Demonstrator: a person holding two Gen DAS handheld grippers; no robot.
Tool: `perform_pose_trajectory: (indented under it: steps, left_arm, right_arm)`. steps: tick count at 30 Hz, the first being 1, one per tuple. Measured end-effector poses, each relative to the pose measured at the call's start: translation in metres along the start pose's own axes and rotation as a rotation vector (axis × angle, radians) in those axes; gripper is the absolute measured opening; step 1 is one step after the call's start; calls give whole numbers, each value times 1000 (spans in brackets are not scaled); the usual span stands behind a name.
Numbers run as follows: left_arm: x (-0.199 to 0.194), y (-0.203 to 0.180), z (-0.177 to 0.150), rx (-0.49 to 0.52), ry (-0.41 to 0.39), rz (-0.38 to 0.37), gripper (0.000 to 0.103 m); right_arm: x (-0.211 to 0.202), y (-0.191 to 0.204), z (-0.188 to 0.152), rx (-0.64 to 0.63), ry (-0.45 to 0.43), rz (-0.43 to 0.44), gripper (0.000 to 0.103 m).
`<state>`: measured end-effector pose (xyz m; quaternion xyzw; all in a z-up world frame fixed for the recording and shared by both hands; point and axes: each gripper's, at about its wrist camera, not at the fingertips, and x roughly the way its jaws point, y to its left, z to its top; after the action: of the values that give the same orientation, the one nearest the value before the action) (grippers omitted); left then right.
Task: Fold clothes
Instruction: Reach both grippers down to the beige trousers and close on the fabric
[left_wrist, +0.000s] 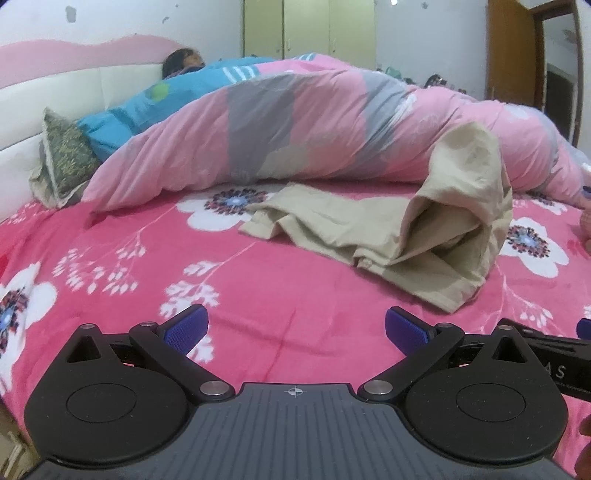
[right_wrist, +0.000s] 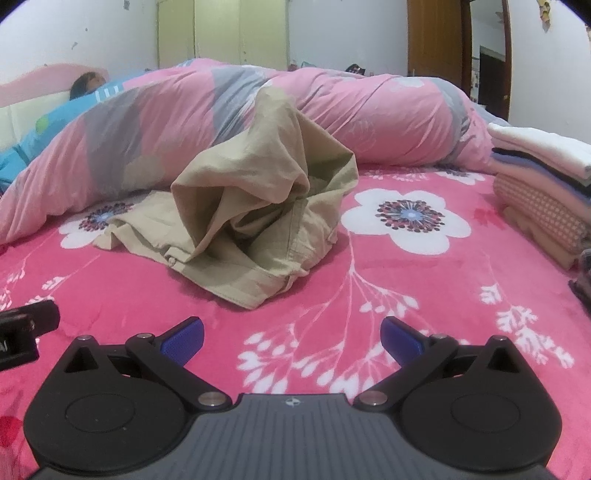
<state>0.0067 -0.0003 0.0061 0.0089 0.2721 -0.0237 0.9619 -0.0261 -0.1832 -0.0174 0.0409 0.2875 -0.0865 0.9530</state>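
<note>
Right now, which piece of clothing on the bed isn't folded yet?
The beige garment, crumpled and partly propped against the pink quilt. The other clothes sit in a neat folded stack at the right edge.

1 beige garment (right_wrist: 258, 206), 1 pink quilt (right_wrist: 369, 110), 1 stack of folded clothes (right_wrist: 543, 184), 2 claws (left_wrist: 295, 328) (right_wrist: 291, 338)

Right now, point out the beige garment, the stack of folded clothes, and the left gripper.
beige garment (right_wrist: 258, 206), right wrist view, on its raised crumpled middle.
stack of folded clothes (right_wrist: 543, 184), right wrist view, on the stack's near side.
left gripper (left_wrist: 295, 328), left wrist view, midway between the blue fingertips, open.
</note>
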Motion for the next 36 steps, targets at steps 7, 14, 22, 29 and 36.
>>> perform_pose_trajectory:
  steps: [7,14,22,29,36]
  left_arm:
    - [23,-21,25,63,-92,-90,103]
    - [58,-60,41,180,-160,-197,91]
    - [100,-50,11,151,22,-200,54]
    - [120,-2,-4,-2,102,-120,28]
    - [119,19,-13,-49,98,-149,24]
  right_arm:
    - [17,-29,5,-44,-64,20,103]
    - [61,-74,37,32,-89,99,98]
    - [86,-46,31,-128,-59,295,66]
    - [108,36,18,-519,-45,404,47]
    - [142,81,9,-743,-57,212,10]
